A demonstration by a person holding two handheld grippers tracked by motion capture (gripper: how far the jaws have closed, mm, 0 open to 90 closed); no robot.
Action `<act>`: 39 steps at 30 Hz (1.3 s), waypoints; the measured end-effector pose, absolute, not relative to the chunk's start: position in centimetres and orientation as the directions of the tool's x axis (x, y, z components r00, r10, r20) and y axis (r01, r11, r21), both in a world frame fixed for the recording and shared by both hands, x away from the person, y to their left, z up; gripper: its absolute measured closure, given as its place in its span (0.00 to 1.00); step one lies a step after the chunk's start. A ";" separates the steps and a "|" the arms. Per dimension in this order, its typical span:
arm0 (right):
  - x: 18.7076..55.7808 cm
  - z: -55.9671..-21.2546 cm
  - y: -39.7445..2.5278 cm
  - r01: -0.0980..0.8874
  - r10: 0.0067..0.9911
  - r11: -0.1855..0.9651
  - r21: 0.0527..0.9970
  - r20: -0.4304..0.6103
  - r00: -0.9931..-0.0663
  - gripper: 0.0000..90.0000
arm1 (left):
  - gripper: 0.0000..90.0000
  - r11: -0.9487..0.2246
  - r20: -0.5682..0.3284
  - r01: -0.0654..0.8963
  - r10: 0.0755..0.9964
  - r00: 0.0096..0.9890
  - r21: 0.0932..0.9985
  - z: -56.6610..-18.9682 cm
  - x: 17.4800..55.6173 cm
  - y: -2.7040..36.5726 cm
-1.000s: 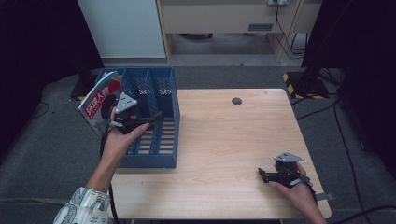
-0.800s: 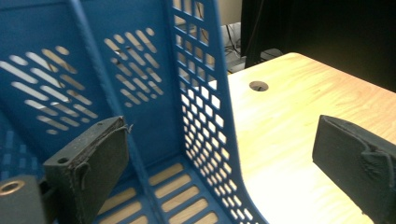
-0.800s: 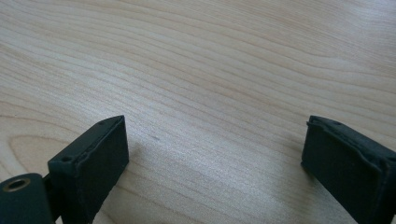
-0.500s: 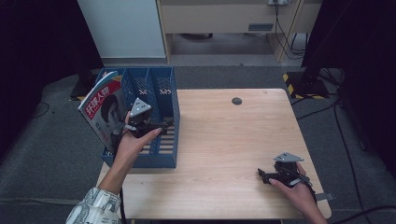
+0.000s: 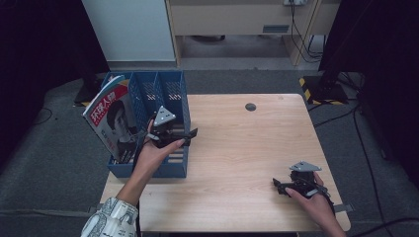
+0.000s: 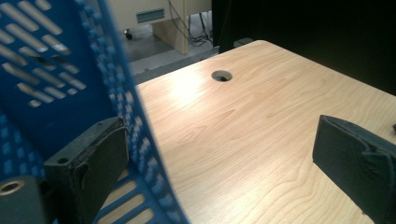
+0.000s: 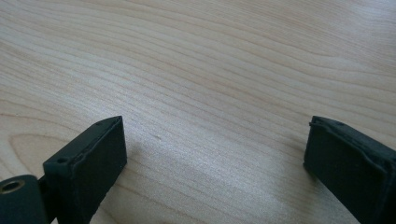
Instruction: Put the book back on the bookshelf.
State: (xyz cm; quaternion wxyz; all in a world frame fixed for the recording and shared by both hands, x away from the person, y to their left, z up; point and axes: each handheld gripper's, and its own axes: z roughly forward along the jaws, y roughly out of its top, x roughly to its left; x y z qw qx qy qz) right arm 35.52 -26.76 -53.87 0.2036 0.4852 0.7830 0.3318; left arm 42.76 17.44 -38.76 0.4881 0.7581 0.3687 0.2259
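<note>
At left of centre in the high view, we see a blue slotted file rack [image 5: 170,94] standing on the left edge of the wooden table [image 5: 237,148], a magazine [image 5: 111,116] leaning in its leftmost compartment. Our left gripper [image 5: 190,133] hangs over the rack's right wall; in the left gripper view its jaws stand wide, one on each side of that blue wall [image 6: 126,107]. At lower right, our right gripper [image 5: 277,185] rests low on bare wood, jaws spread wide, holding nothing. A round cable hole [image 5: 250,106] sits near the table's far edge.
</note>
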 end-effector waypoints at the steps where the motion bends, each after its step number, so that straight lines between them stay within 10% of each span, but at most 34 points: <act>1: 35.5 -53.9 -26.8 0.625 0.895 0.309 0.717 0.003 -0.446 0.07 | 0.03 -0.257 -0.013 0.333 0.774 0.633 0.907 -38.7 42.7 17.1; 39: 35.5 -53.9 -26.8 0.626 0.895 0.308 0.717 0.004 -0.446 0.07 | 0.04 -0.344 -0.013 0.343 0.689 0.725 0.874 -41.1 42.2 8.8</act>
